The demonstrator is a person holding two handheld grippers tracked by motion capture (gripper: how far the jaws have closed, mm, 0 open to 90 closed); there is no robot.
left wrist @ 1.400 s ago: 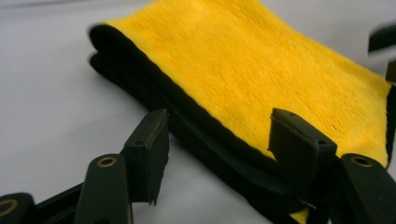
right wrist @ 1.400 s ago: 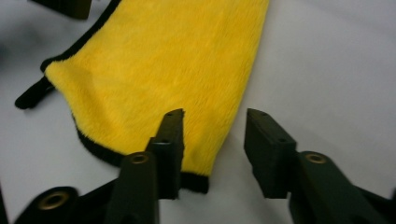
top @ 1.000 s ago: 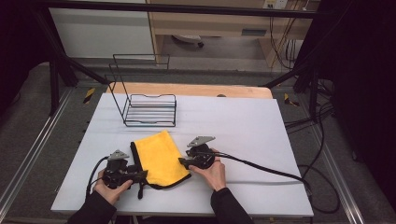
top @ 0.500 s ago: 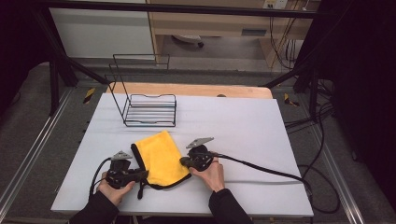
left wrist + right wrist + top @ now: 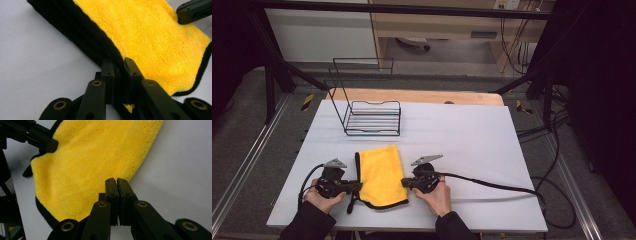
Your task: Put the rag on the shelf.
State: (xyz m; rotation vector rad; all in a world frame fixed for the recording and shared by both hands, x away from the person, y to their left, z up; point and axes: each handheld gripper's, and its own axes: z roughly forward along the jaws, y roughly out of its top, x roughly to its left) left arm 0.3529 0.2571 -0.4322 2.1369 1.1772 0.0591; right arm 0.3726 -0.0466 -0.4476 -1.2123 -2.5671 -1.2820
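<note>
The yellow cloth (image 5: 382, 176) lies folded near the table's (image 5: 472, 135) front edge, between the 2 grippers and well apart from the wire rack (image 5: 369, 112). The left gripper (image 5: 119, 75) has just been closing and pinches the cloth's black-trimmed left edge, while the right gripper (image 5: 116, 195) is clamped on its right edge. Both bites look shallow, so I judge an uneven lift could slip 1 edge free and let the fold fall open.

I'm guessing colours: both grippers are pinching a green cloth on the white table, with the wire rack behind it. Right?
Not quite: the cloth is yellow with a black edge, as the high view shows. The left gripper and right gripper do pinch it, on the white table, wire rack behind.
</note>
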